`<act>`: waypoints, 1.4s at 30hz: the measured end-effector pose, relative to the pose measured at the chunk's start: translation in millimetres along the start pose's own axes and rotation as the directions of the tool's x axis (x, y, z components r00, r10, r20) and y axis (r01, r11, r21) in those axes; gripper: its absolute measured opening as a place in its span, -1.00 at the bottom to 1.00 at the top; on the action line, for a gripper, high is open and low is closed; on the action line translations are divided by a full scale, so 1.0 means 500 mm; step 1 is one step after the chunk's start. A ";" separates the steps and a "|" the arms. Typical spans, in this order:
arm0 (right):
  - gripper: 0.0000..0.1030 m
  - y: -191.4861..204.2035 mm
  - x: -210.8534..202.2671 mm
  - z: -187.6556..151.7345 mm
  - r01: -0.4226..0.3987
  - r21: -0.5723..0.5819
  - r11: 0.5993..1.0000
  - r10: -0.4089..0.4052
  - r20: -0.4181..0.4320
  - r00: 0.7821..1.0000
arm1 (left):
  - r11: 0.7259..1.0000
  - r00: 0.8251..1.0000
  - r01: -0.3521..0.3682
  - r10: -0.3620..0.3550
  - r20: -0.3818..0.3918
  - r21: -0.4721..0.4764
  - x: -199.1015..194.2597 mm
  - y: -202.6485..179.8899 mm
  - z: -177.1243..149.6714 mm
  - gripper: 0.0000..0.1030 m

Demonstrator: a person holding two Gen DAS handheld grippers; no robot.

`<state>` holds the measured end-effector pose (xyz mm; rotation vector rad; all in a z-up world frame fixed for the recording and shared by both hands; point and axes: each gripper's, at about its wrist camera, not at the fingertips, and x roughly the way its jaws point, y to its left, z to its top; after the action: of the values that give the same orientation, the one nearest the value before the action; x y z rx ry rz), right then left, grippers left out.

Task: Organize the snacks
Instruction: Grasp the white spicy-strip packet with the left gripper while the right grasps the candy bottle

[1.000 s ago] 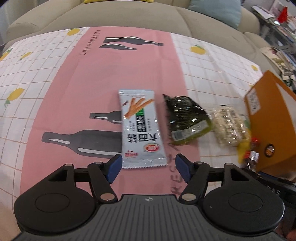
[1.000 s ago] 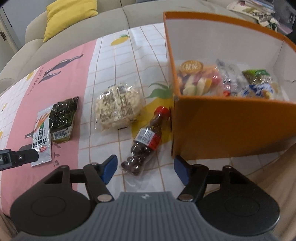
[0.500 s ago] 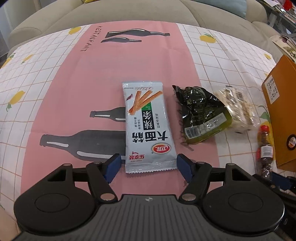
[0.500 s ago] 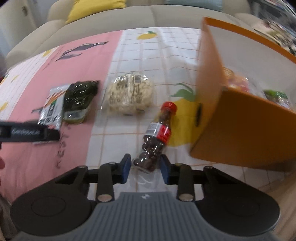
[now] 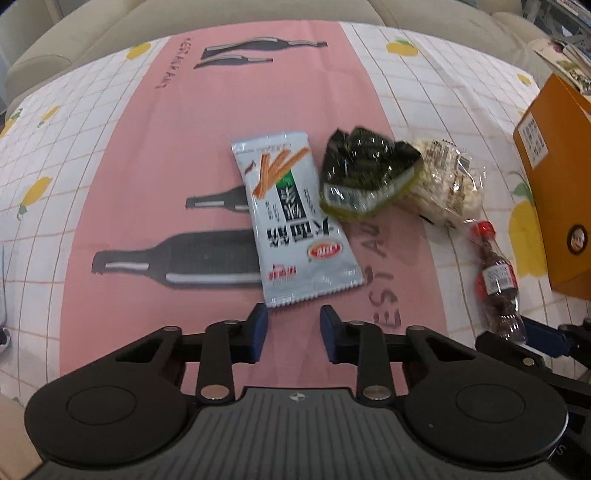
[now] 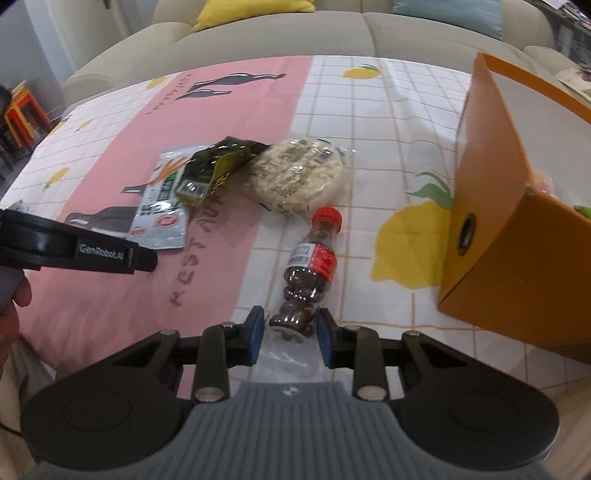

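A silver snack packet [image 5: 295, 225] lies flat on the pink cloth. My left gripper [image 5: 291, 314] points down at its near edge. The jaws are closing on that edge, and the left fingertip [image 5: 260, 317] touches its corner. My right gripper [image 6: 290, 325] is shut on the base of a small red-capped bottle of chocolate beans [image 6: 312, 258], which lies on the cloth with its cap pointing away. A dark green packet [image 5: 365, 177] leans against a clear pack of rice crackers [image 5: 447, 184]. The orange box [image 6: 491, 206] stands at the right, and snacks show inside it.
The pink and white lemon-print tablecloth [image 5: 184, 147] covers the table. A beige sofa with a yellow cushion [image 6: 255, 11] runs behind it. In the right wrist view a left gripper finger [image 6: 110, 253] reaches in from the left, with a person's hand [image 6: 11, 306] behind it.
The right jaws drew in onto the bottle's base and its view swung left. The left jaws narrowed in the last half second. The silver packet turned and the green packet shifted against the crackers.
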<state>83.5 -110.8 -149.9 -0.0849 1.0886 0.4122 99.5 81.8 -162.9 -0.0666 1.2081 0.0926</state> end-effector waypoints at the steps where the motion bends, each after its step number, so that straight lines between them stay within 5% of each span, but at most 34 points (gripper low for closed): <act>1: -0.44 0.000 -0.001 0.000 -0.004 -0.002 1.000 0.004 -0.002 1.000 | 1.000 1.000 -0.001 0.001 -0.010 -0.002 -0.001 0.000 -0.001 -0.42; 7: -0.42 -0.001 -0.008 0.001 0.039 0.006 0.999 -0.039 0.013 0.999 | 0.999 0.998 -0.028 0.027 -0.052 -0.027 -0.009 0.007 -0.007 -0.45; 11: -0.10 -0.003 -0.020 0.004 0.039 0.018 0.999 -0.040 0.041 0.998 | 0.999 0.999 -0.017 0.015 -0.040 -0.050 -0.015 0.012 -0.013 -0.37; 16: 0.04 -0.014 -0.019 0.019 0.065 0.065 0.996 -0.068 0.056 0.996 | 0.995 0.998 0.054 -0.050 0.043 -0.081 -0.032 0.019 -0.013 0.36; 25: -0.07 -0.021 0.005 0.040 0.046 0.107 0.993 -0.050 0.038 0.998 | 0.975 0.992 0.099 -0.082 0.094 -0.200 -0.011 0.039 0.028 0.63; 30: -0.42 -0.011 0.024 0.041 0.059 0.073 0.996 -0.060 0.011 0.998 | 0.989 0.994 0.054 -0.040 0.101 -0.141 0.013 0.018 0.046 0.63; 42: -0.42 -0.020 0.045 0.063 0.079 0.084 0.993 -0.083 0.047 0.995 | 0.996 0.987 -0.040 0.053 0.153 -0.083 0.058 0.000 0.094 0.71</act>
<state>122.8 -105.3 -156.1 -0.0460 1.0479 0.2946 153.1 87.6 -173.3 -0.0995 1.0503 0.1841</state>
